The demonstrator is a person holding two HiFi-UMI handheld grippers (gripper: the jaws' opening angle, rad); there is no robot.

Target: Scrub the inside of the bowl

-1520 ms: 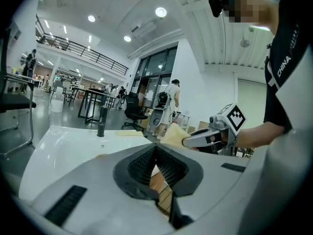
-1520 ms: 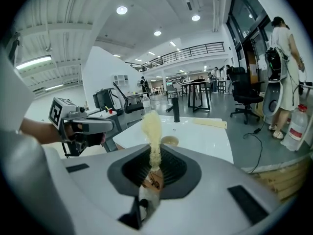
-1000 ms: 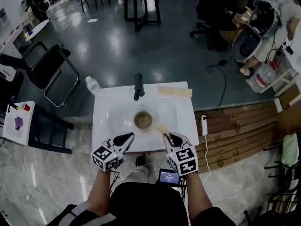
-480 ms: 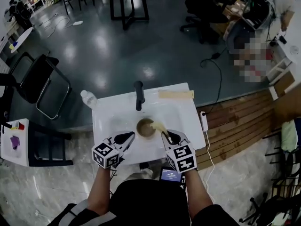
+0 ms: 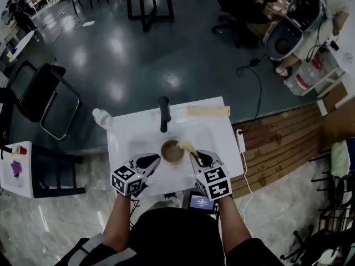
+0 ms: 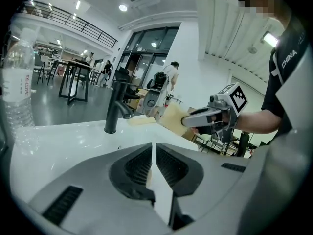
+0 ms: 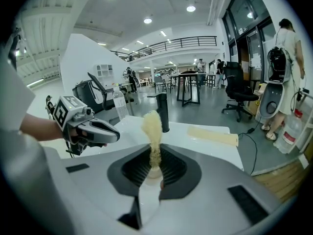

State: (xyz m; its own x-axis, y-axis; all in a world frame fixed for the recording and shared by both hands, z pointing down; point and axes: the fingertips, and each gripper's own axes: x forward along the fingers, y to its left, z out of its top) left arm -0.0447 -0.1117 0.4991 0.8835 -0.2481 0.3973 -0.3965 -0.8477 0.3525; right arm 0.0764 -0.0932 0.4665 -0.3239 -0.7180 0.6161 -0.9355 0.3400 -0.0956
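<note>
While the left gripper (image 6: 153, 153) is hovering over the sink's (image 5: 213, 129) near edge with jaws together and empty, the right gripper (image 7: 155, 160) is clamping a yellow sponge (image 7: 152, 126) by the bowl's (image 5: 171, 152) rim — mid-basin, before the faucet (image 5: 162, 112).

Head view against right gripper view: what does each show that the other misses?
Head view only: the bowl, sitting in the sink. Right gripper view only: a close look at the right gripper, its jaws pinched on the sponge. Both show the left gripper, the faucet, the bottle and the tan strip.
</note>
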